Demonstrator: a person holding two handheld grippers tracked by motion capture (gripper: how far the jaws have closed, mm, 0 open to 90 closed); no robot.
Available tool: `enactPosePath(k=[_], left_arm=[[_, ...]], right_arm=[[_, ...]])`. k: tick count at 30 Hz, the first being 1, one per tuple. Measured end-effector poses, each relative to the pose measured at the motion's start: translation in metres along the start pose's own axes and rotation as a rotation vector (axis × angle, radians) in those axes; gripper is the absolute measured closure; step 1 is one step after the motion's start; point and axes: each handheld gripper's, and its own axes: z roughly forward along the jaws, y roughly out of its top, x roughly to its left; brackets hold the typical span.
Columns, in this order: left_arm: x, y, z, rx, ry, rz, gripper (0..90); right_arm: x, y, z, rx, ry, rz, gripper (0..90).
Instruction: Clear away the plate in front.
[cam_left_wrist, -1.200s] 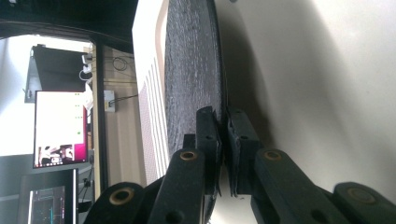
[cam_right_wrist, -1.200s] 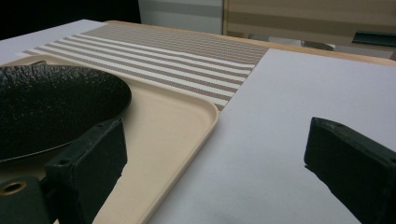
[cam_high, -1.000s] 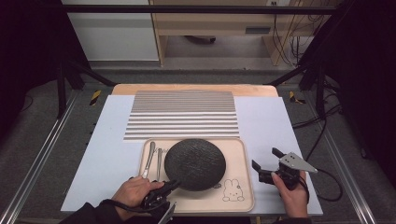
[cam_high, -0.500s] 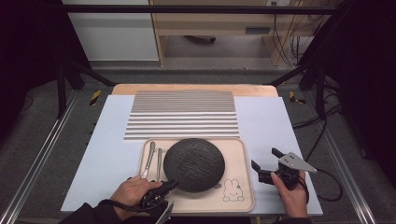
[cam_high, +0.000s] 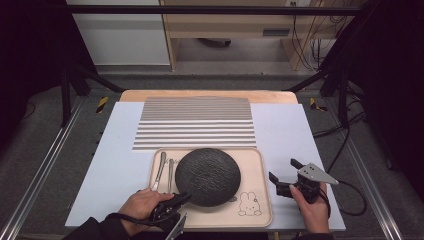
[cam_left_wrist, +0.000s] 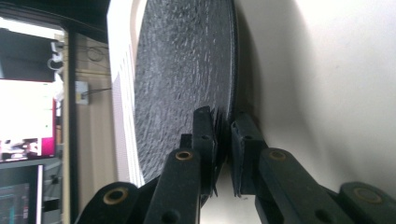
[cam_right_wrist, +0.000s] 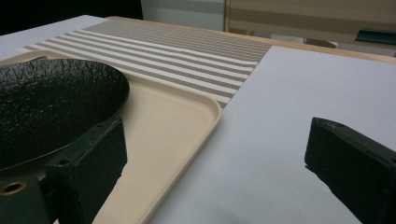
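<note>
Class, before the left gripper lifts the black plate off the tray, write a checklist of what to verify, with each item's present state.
1. Left gripper jaws astride the rim of the round black textured plate: ok; they have just been opening slightly, rim between them.
2. Pads pressing firmly on the rim: cannot tell.
3. Plate resting on the beige plastic tray with the rabbit drawing: ok.
4. Metal cutlery beside the plate, not under it: ok, apart on the tray's left.
5. Right gripper open and off the tray: ok, over the pale blue mat.
6. Striped placemat free for setting down: ok.
</note>
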Motion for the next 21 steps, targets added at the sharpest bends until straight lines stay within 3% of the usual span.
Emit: enactPosePath(k=[3, 6, 16, 21], left_arm=[[-0.001, 0.000, 0.002, -0.004, -0.012, -0.015, 78.8], [-0.001, 0.000, 0.004, 0.017, -0.016, -0.026, 68.6], [0.007, -0.005, 0.003, -0.014, -0.003, -0.183, 41.8], [0.009, -0.006, 0.001, -0.051, -0.017, -0.234, 27.6]], right_arm=[[0.000, 0.000, 0.000, -0.003, 0.001, 0.003, 5.7], [-0.001, 0.000, -0.001, -0.005, 0.001, 0.001, 5.7], [-0.001, 0.000, -0.001, -0.006, 0.001, 0.001, 5.7], [-0.001, 0.000, 0.000, -0.004, 0.002, 0.002, 5.7]])
